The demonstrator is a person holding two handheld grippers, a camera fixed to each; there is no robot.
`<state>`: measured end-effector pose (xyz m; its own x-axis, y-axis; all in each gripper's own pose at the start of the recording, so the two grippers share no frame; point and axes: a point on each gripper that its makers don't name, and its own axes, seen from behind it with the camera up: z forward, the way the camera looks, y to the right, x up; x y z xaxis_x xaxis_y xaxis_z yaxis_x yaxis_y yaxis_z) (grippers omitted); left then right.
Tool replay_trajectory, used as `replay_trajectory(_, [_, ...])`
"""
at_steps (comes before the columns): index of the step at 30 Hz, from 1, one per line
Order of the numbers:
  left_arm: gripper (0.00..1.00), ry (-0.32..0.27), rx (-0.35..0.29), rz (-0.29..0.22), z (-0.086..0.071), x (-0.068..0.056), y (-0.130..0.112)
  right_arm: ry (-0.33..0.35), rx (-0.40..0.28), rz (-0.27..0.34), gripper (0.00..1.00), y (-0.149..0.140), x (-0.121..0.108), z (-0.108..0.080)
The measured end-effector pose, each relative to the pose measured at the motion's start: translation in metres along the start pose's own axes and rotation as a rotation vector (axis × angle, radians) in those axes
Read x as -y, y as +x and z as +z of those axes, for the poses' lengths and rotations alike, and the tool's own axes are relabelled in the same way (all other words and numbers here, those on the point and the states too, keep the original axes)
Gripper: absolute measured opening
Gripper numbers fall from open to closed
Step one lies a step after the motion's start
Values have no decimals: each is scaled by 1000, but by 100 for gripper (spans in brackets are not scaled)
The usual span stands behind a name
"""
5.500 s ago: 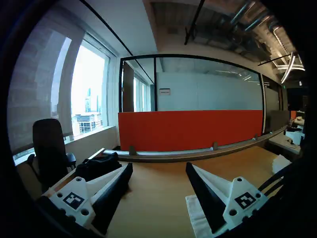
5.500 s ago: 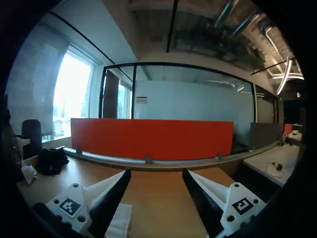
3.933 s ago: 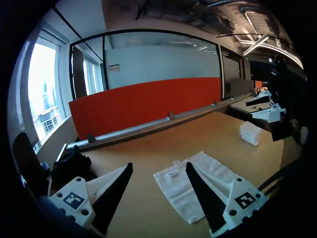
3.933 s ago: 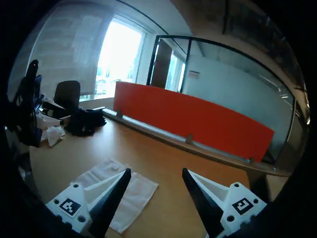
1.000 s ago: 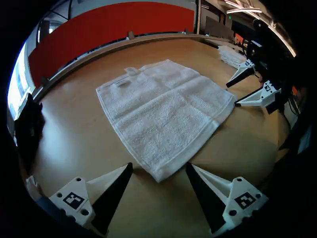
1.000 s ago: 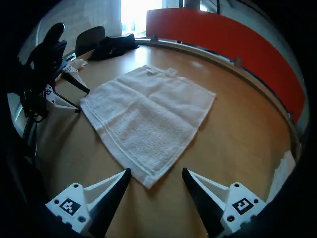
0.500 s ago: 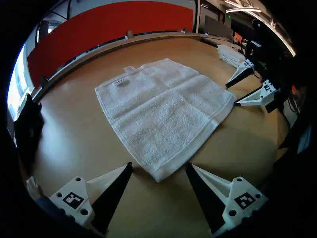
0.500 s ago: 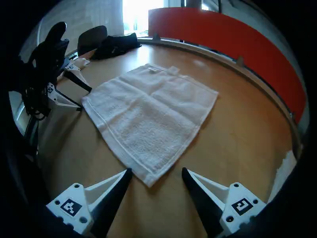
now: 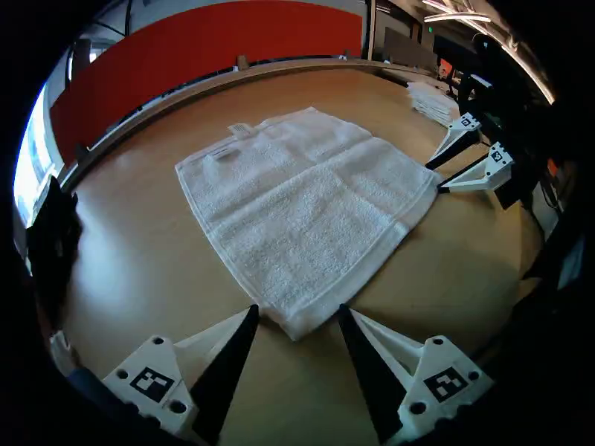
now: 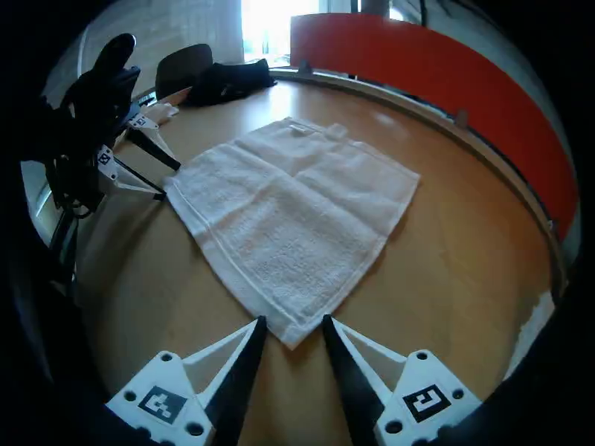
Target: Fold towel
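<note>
A white towel [image 9: 305, 197] lies spread flat on the wooden table [image 9: 134, 245], a small label near its far edge. In the left gripper view, my left gripper [image 9: 297, 311] is open, its fingers either side of the towel's near corner, close but not pressing on it. Farther right, the right gripper [image 9: 432, 178] straddles the towel's right corner. In the right gripper view the towel [image 10: 297, 215] points a corner at my right gripper [image 10: 292, 321], which is open with a narrow gap around that corner. The left gripper [image 10: 171, 183] sits at the towel's left corner.
A red partition [image 9: 208, 44] runs along the table's far edge. A black bag [image 10: 230, 78] and a dark chair [image 10: 182, 70] are near the window. A stack of folded white towels [image 9: 431, 100] lies at the far right. A crumpled white cloth [image 10: 160, 111] lies near the bag.
Both grippers tilted down from the room onto the towel. In the last half second both pairs of fingers have narrowed around their towel corners.
</note>
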<state>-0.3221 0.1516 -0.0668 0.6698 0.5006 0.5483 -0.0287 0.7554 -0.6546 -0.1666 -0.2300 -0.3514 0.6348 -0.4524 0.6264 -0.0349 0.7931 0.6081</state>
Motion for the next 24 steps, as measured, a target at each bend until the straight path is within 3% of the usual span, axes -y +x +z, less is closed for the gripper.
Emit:
replay_trajectory(5, [56,2,4,-4,1,-1,0,4,4,-1,41,-2,-1,-2])
replay_trajectory(9, [40,1,5,5,1,-3,0,4,8,2,25,-6,-4,-5])
replay_trajectory(12, [24,2,7,10,1,-6,0,8,10,4,20,-9,-4,-8])
replay_trajectory(14, [19,6,7,10,1,-7,1,10,11,9,17,-11,-3,-9])
replay_trajectory(24, [13,16,12,-22,-2,-9,3,2,-5,33,15,-7,7,-14])
